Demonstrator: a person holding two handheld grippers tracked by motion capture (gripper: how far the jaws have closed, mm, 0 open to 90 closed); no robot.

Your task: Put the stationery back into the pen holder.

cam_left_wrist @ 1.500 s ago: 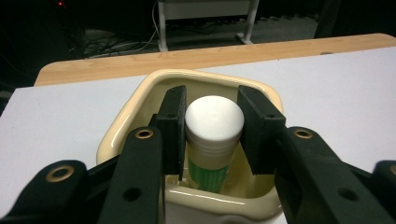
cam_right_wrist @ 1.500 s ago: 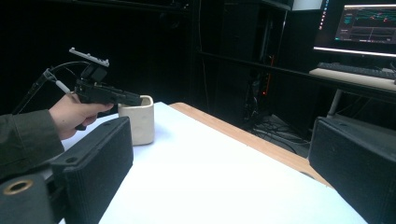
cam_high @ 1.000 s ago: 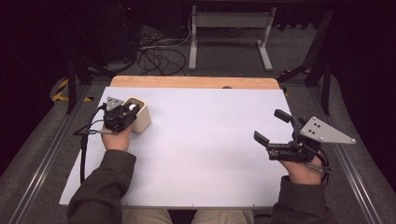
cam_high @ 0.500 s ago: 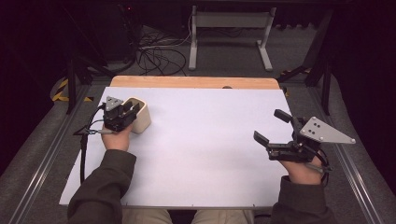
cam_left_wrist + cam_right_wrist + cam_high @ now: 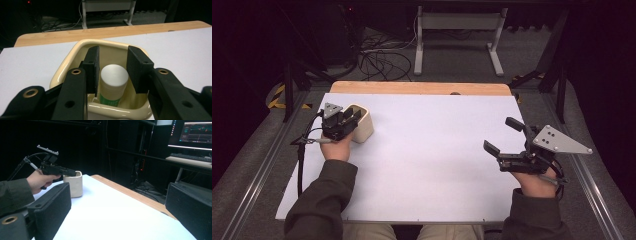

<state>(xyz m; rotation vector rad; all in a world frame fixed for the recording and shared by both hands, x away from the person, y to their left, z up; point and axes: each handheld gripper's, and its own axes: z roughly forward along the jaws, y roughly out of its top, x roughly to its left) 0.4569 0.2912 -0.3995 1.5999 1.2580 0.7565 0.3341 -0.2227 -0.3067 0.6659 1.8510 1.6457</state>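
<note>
From the high view: on the left of the white rectangular table top [image 5: 437, 165], near its far edge, a cream glazed ceramic cup [image 5: 364, 131], with the left gripper [image 5: 349, 117] reaching down into its open mouth from the near side. Well apart, on the right and nearer, the right gripper [image 5: 501, 135] held over the table, spread wide with nothing between its jaws. From the left gripper view: inside the cream glazed ceramic cup [image 5: 75, 56], standing upright, a small white-capped bottle with a green label [image 5: 113, 77]. Left gripper [image 5: 112, 65] closed on the cap, one black pad pressed against each side of it. From the right gripper view: right gripper [image 5: 120, 207] gaping, empty, above bare table top. Farther off to the left, the left hand [image 5: 40, 181] holding the left gripper [image 5: 71, 173] level over the rim of the cup [image 5: 73, 183]. Far right, a lit dark-framed computer monitor [image 5: 197, 132].
</note>
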